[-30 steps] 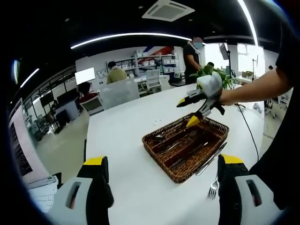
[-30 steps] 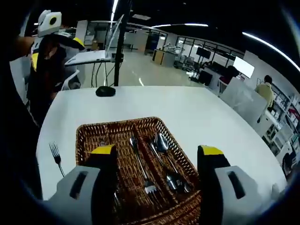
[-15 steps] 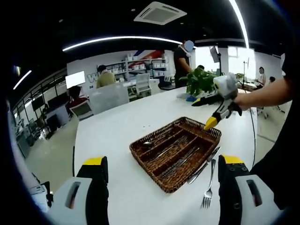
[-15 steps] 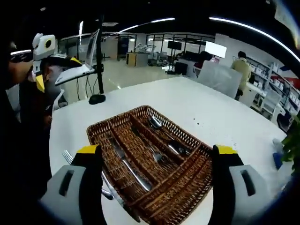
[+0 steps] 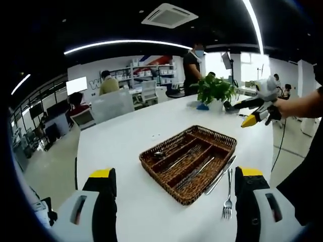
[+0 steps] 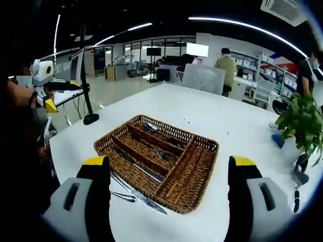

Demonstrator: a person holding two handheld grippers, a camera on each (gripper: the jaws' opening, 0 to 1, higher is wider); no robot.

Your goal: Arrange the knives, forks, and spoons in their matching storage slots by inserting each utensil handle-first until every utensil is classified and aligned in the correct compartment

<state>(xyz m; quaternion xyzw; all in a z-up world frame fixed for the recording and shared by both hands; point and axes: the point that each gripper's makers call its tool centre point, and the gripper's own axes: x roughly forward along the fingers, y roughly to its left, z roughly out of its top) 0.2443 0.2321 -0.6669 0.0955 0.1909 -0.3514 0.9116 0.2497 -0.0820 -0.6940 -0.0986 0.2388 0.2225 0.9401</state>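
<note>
While both our grippers, left gripper (image 5: 171, 212) and right gripper (image 6: 169, 201), hang wide apart, empty | silver fork (image 5: 228, 194) and silver knife (image 5: 220, 174) lie outside brown wicker basket (image 5: 189, 157) | risk: flat steel skidding off white table (image 5: 131, 146).

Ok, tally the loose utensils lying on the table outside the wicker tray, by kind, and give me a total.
Knife: 1
Fork: 1
Total: 2, both lying alongside the wicker tray.
</note>
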